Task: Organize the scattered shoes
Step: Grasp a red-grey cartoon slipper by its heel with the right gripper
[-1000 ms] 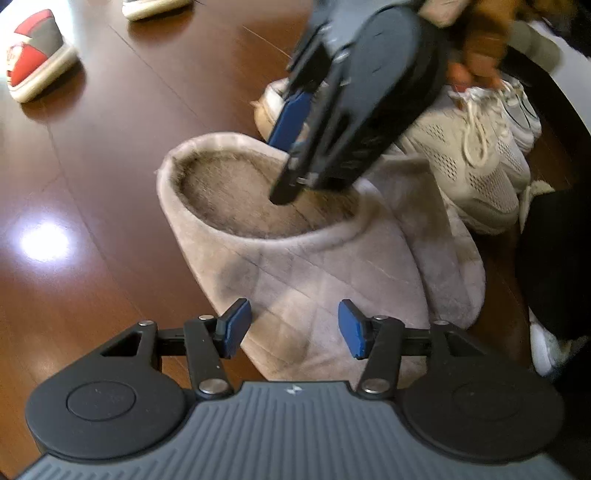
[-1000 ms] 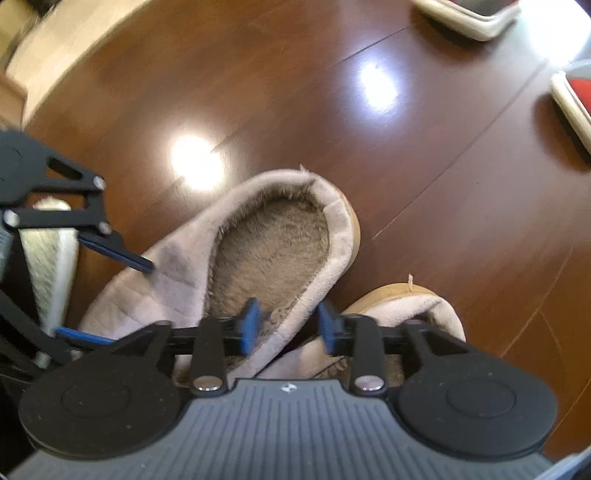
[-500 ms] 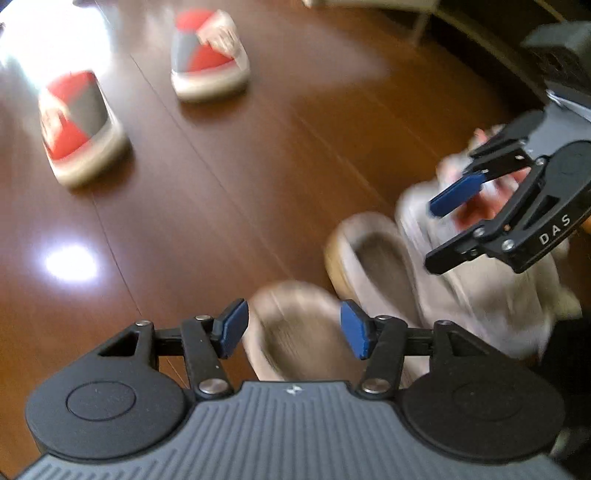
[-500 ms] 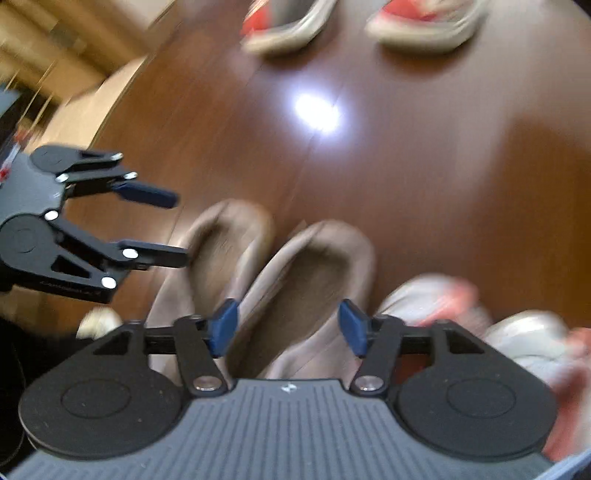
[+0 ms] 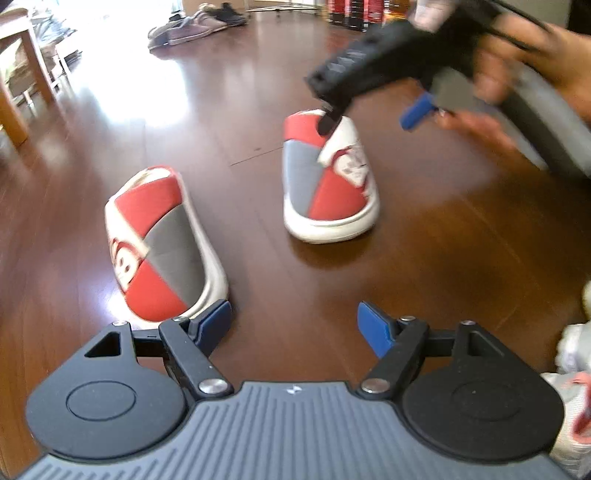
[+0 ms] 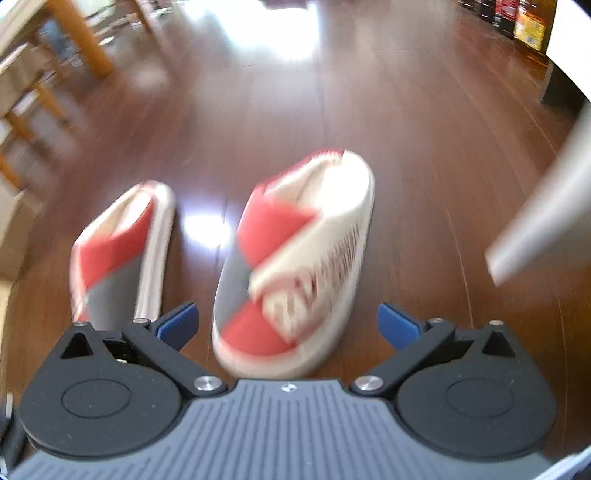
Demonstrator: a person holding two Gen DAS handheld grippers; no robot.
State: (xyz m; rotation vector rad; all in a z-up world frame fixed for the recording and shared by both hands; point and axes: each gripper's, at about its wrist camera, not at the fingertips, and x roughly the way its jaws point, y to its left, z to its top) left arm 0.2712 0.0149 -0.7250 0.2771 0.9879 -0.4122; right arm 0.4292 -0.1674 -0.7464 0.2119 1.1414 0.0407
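Observation:
Two red, grey and white slippers lie apart on the dark wooden floor. In the left wrist view the near slipper (image 5: 162, 247) lies just ahead of my left gripper (image 5: 295, 326), off its left finger; the jaws are opening with only bare floor between them. The far slipper (image 5: 328, 181) lies under my right gripper (image 5: 373, 114), held by a hand. In the blurred right wrist view my right gripper (image 6: 288, 323) hangs over that slipper (image 6: 295, 258), its jaws opening wide and its pads clear of the slipper. The other slipper (image 6: 122, 251) lies to its left.
Several more shoes (image 5: 192, 26) lie far back near bright window glare. Wooden furniture legs (image 5: 14, 96) stand at the left. White sneakers (image 5: 576, 369) show at the right edge. A grey slanted object (image 6: 546, 206) crosses the right of the right wrist view.
Both grippers left the beige fuzzy slippers and swung over to the red and grey pair. Both sets of jaws have spread wider, the right most.

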